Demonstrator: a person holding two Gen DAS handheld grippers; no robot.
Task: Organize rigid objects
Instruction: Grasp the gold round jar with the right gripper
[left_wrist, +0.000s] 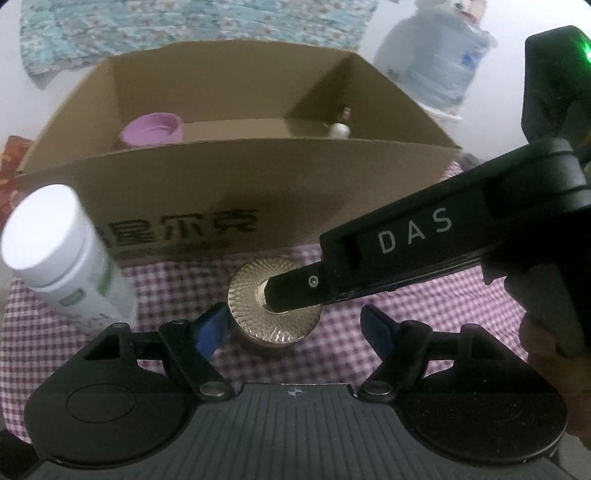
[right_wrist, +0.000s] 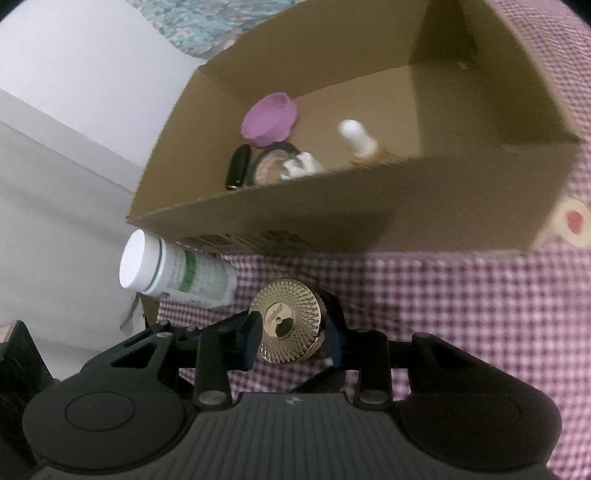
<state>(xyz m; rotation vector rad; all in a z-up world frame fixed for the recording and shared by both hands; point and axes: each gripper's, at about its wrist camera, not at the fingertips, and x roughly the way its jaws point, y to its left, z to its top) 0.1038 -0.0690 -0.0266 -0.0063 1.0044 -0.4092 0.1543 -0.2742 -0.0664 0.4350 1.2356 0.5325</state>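
The gold-lidded jar (left_wrist: 273, 306) stands on the table's purple-and-white checked cloth (left_wrist: 424, 332), just in front of the cardboard box (left_wrist: 192, 184). Its body is mostly hidden under the ribbed gold lid and, in the left wrist view, behind a finger of the right tongs (right_wrist: 291, 332), which carries the letters "DAS". In the right wrist view those tongs pinch the jar, a blue pad pressed to each side of the lid. The left tongs (left_wrist: 295, 325) stand spread around the jar; one pad looks to be touching it, the other stays clear.

A white bottle (left_wrist: 62, 254) with green label print, too blurred to read, stands left of the jar. The box front bears dark Chinese characters, partly cut off by the bottle. Inside the box lie a purple lid (right_wrist: 269, 120), a black tube (right_wrist: 238, 166), a round compact (right_wrist: 271, 164) half covered by something white, and a small white bottle (right_wrist: 356, 138). Beyond are a pale wall, patterned fabric and a blurred water jug (left_wrist: 439, 62).
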